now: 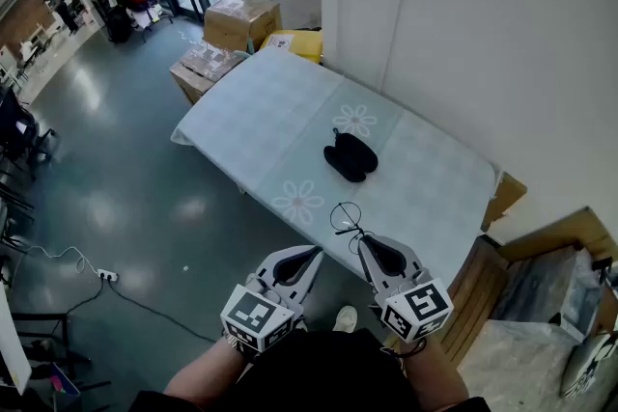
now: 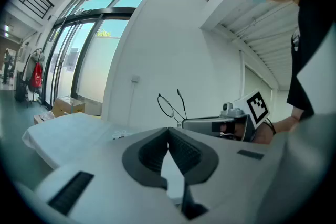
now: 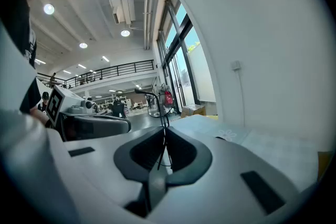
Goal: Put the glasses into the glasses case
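Glasses [image 1: 346, 218]: thin wire-rimmed pair, pinched in the right claw [image 1: 364, 239] and held in the air over the near edge of the worktop [image 1: 261, 116]. They are well apart from the glasses case [image 1: 350, 156].
Glasses, direction: in the head view the round lens outline lies just beyond the claw tips, on the side toward the case. In the left gripper view the glasses [image 2: 169, 105] rise above the right claw's tip, with one lens ring at the left and one temple end standing up beside it.
Glasses, long axis: cannot be fixed from these views.
Hidden or unclear: a second lens is not made out in any view. The frame is wire-thin and partly lost against the cloth pattern. In the right gripper view only a dark wire of the glasses [image 3: 162, 124] shows clearly, running up from between the jaws.
Right claw [image 3: 161, 132]: pressed together on that wire.
Left claw [image 1: 315, 252]: in the left gripper view its tips [image 2: 168, 130] are pressed together with nothing between them. It is held just beside the right claw, short of the worktop edge and over the floor.
Glasses case: black, lying near the middle of the worktop. Whether it is open or closed cannot be told.
Worktop: covered with a pale blue cloth printed with flowers.
Surroundings: cardboard boxes [image 1: 241, 19] stand on the floor past the worktop's far end.
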The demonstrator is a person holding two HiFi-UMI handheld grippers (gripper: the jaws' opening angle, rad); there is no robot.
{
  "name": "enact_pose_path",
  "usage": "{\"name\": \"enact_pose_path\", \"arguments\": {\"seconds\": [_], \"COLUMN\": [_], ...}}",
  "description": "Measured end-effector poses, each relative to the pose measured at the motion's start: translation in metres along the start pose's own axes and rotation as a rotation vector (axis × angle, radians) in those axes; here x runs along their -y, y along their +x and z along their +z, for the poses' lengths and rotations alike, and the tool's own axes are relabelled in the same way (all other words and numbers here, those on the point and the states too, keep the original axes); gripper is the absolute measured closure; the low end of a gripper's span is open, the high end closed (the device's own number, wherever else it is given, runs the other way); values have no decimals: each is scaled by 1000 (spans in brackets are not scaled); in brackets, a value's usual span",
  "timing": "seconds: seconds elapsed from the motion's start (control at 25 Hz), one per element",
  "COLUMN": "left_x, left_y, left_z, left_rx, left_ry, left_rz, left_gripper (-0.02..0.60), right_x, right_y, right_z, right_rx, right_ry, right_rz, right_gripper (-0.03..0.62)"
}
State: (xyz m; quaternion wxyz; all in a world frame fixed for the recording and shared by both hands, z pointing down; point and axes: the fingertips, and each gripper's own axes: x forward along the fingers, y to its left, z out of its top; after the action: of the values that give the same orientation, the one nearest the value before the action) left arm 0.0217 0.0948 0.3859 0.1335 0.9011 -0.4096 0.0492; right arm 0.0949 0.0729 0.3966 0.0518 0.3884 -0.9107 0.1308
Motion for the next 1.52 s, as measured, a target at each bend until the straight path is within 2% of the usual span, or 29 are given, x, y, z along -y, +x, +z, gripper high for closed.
{"name": "enact_pose_path", "arguments": {"seconds": [0.24, 0.68, 1.52], "left_x": [5, 4, -35], "left_y": [-2, -8, -50], "left_z": [-5, -9, -21], "left_rx": [8, 7, -15], "left_ry": [32, 26, 15], "left_rz": [-33, -35, -126], "left_gripper": [555, 555, 555], "right_x": [-2, -8, -50], "right_y": [-2, 0, 32], "right_z": [-1, -3, -12], "right_rx": [-2, -2, -9], "right_ry": [-2, 2, 33], "right_rz": [5, 10, -85], "right_gripper": [557, 556, 557]}}
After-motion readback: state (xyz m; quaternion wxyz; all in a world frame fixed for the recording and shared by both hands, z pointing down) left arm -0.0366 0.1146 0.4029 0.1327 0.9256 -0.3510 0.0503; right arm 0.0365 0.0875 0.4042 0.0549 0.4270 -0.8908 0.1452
